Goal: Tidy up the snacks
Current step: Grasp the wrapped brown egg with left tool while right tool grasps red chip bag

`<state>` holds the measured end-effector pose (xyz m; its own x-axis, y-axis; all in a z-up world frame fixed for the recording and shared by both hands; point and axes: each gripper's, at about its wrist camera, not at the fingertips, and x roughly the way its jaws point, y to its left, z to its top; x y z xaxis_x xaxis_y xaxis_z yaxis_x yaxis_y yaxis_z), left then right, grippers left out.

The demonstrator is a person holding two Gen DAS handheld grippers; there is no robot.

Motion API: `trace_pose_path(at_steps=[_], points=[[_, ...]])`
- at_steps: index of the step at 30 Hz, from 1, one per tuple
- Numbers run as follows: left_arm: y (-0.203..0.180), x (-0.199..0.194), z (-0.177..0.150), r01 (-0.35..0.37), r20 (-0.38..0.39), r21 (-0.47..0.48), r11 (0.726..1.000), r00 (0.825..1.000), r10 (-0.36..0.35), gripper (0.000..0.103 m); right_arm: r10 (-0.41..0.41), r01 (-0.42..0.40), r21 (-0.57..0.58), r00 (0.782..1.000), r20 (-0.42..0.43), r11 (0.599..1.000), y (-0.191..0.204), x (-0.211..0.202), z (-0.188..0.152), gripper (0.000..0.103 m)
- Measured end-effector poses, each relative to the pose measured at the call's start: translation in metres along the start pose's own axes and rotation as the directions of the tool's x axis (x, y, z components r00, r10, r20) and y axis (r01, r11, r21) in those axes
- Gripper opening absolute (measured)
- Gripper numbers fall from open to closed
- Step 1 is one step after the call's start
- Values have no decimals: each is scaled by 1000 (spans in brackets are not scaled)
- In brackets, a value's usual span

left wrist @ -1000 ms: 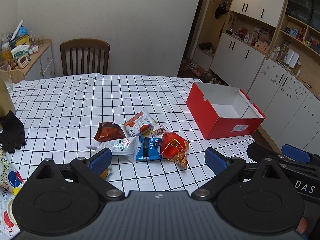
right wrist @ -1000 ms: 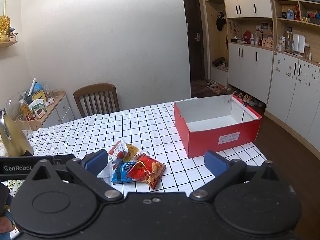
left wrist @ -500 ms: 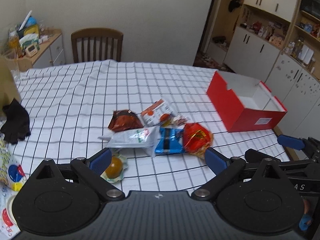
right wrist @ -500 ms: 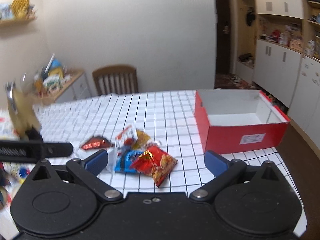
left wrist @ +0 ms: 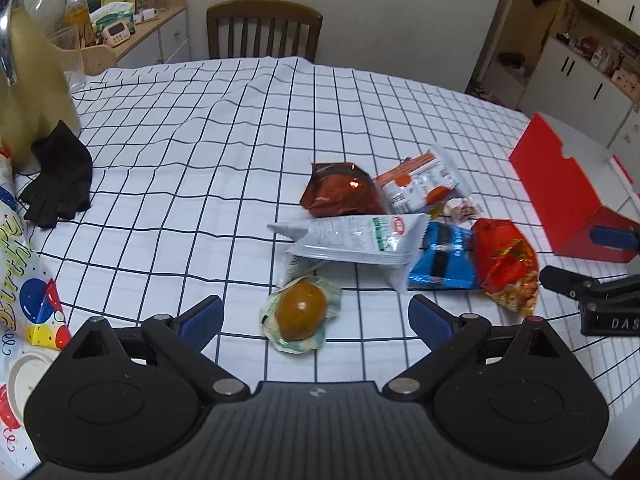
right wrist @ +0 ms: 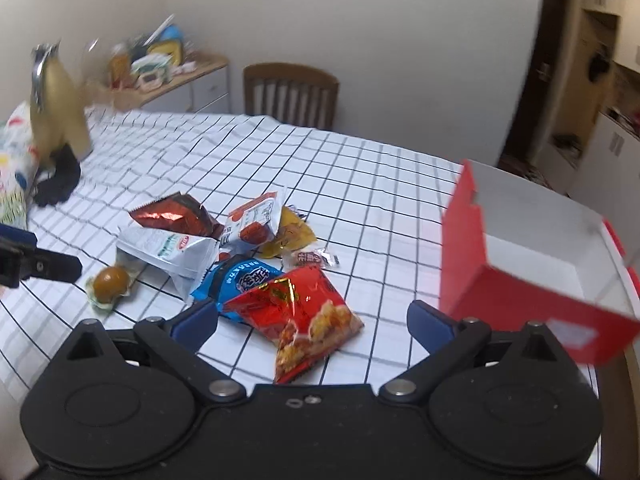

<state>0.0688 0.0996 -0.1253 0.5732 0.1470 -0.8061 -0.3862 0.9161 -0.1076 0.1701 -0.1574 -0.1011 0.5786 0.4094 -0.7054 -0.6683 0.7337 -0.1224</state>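
A pile of snacks lies on the checked tablecloth [left wrist: 200, 168]. In the left wrist view my left gripper [left wrist: 316, 320] is open and empty, low over a wrapped brown egg [left wrist: 301, 307]. Beyond it lie a white packet [left wrist: 360, 240], a dark red packet [left wrist: 340, 196], an orange-white packet [left wrist: 420, 184], a blue packet [left wrist: 444, 260] and a red chip bag [left wrist: 506, 264]. In the right wrist view my right gripper [right wrist: 312, 320] is open and empty, just above the red chip bag [right wrist: 304, 316]. The red box [right wrist: 532, 276] stands open at the right.
A black glove [left wrist: 56, 184] and a party-print bag [left wrist: 20, 280] lie at the table's left. A wooden chair [left wrist: 264, 28] stands behind the table. A cluttered sideboard [left wrist: 132, 32] is at the back left, cupboards [left wrist: 580, 52] at the right.
Both grippers have come down and forward toward the snack pile. The left one now frames the wrapped egg, the right one the red chip bag. Both stay open.
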Motion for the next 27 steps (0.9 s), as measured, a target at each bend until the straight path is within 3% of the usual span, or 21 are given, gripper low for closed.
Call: trace_pose_path(at_steps=[8, 12, 16, 21, 25, 27], points=[[1, 29, 1, -16, -53, 42, 999, 998, 18, 99, 57, -70, -118, 993, -108, 990, -7, 51, 14, 97], [1, 43, 4, 1, -88, 46, 999, 996, 3, 94, 62, -96, -171, 980, -191, 981, -7, 74, 18, 91], [1, 57, 6, 0, -112, 55, 998, 994, 7, 94, 103, -150, -182, 963, -248, 972, -8, 88, 21, 90], [2, 67, 5, -9, -131, 65, 998, 991, 17, 84, 104, -161, -218, 962, -251, 962, -3, 95, 24, 89], [1, 70, 6, -1, -128, 75, 997, 992, 10, 84, 109, -165, -217, 962, -251, 962, 1, 96, 24, 77], [-2, 72, 5, 1, -129, 93, 996, 992, 11, 78, 102, -159, -220, 964, -246, 962, 5, 95, 22, 74]])
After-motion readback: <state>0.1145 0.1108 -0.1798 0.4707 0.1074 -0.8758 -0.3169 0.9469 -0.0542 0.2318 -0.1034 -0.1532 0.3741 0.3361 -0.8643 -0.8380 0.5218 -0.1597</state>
